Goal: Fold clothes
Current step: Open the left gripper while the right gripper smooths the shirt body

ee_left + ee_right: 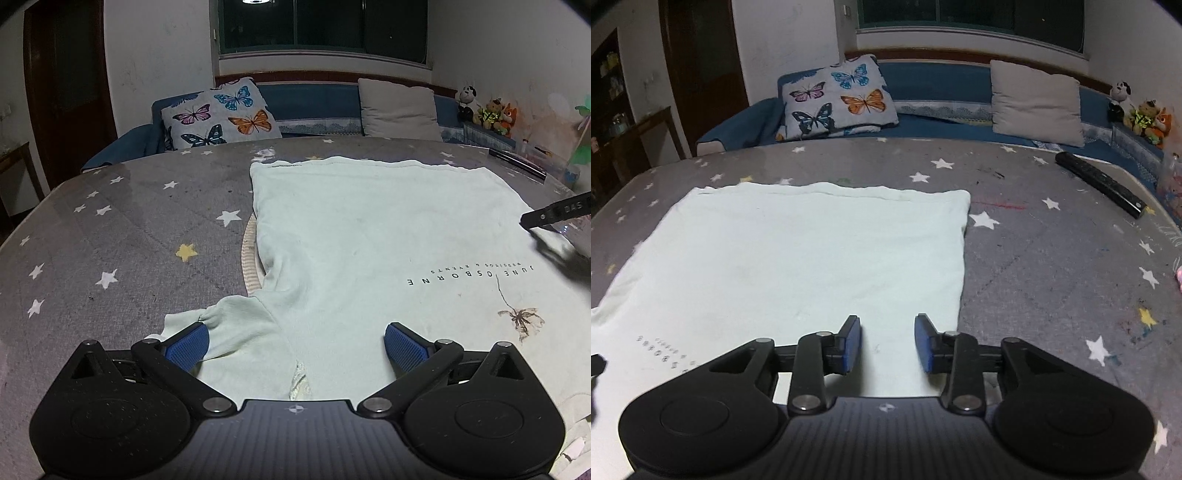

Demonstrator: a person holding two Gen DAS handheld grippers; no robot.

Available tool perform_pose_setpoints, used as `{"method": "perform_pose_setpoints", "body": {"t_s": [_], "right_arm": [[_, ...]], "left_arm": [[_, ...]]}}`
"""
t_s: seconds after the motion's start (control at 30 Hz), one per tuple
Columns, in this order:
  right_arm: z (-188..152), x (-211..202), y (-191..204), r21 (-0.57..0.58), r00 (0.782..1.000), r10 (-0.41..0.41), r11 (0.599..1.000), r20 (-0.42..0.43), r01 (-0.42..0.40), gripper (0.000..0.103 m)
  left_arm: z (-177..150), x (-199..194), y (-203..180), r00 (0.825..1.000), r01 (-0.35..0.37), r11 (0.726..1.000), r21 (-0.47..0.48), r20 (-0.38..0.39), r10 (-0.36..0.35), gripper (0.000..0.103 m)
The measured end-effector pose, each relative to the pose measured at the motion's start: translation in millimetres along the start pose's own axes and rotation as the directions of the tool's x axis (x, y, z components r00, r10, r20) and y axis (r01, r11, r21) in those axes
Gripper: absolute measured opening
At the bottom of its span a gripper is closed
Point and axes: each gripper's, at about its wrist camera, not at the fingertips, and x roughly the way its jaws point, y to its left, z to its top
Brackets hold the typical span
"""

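Note:
A pale mint T-shirt point(369, 236) lies spread flat on the grey star-print table cover point(129, 229), with its printed text and flower drawing near the right side. Its left sleeve point(236, 328) is bunched out to the side. My left gripper point(295, 343) is wide open low over the shirt's near left part, and its left pad point(188, 343) touches the sleeve. My right gripper point(888, 343) is open with a narrower gap, just over the T-shirt point(798, 258) near its right edge, with nothing between the pads. One right fingertip point(550, 216) shows at the left wrist view's right edge.
A long black bar-shaped object point(1100, 188) lies at the table's far right. A striped round mat point(251, 258) peeks from under the shirt's left edge. Behind the table is a blue sofa with a butterfly pillow point(838, 99), a grey pillow point(1038, 103) and stuffed toys point(1145, 118).

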Motion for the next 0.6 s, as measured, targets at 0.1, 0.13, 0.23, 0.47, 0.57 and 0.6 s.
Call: {"method": "perform_pose_setpoints", "body": {"t_s": [0.1, 0.13, 0.23, 0.47, 0.57, 0.6], "right_arm": [[3, 2, -3, -0.003, 1.000, -0.022, 1.000, 0.002, 0.022, 0.035], [4, 1, -2, -0.007, 1.000, -0.021, 1.000, 0.006, 0.022, 0.035], [9, -3, 0, -0.022, 1.000, -0.019, 1.000, 0.016, 0.019, 0.036], [15, 5, 17, -0.071, 1.000, 0.025, 0.997, 0.002, -0.025, 0.047], [13, 15, 23, -0.091, 1.000, 0.020, 0.996, -0.024, -0.022, 0.053], [13, 14, 25, -0.097, 1.000, 0.015, 0.995, -0.027, -0.018, 0.053]], "left_arm": [[0, 0, 0, 1.000, 0.002, 1.000, -0.002, 0.002, -0.002, 0.103], [0, 0, 0, 1.000, 0.003, 1.000, -0.002, 0.003, -0.003, 0.103], [0, 1, 1, 1.000, 0.004, 1.000, -0.003, 0.003, -0.004, 0.103], [0, 2, 1, 1.000, 0.003, 1.000, -0.002, 0.004, -0.003, 0.103], [0, 2, 1, 1.000, 0.003, 1.000, -0.002, 0.004, -0.003, 0.103], [0, 3, 1, 1.000, 0.003, 1.000, -0.002, 0.004, -0.003, 0.103]]}}
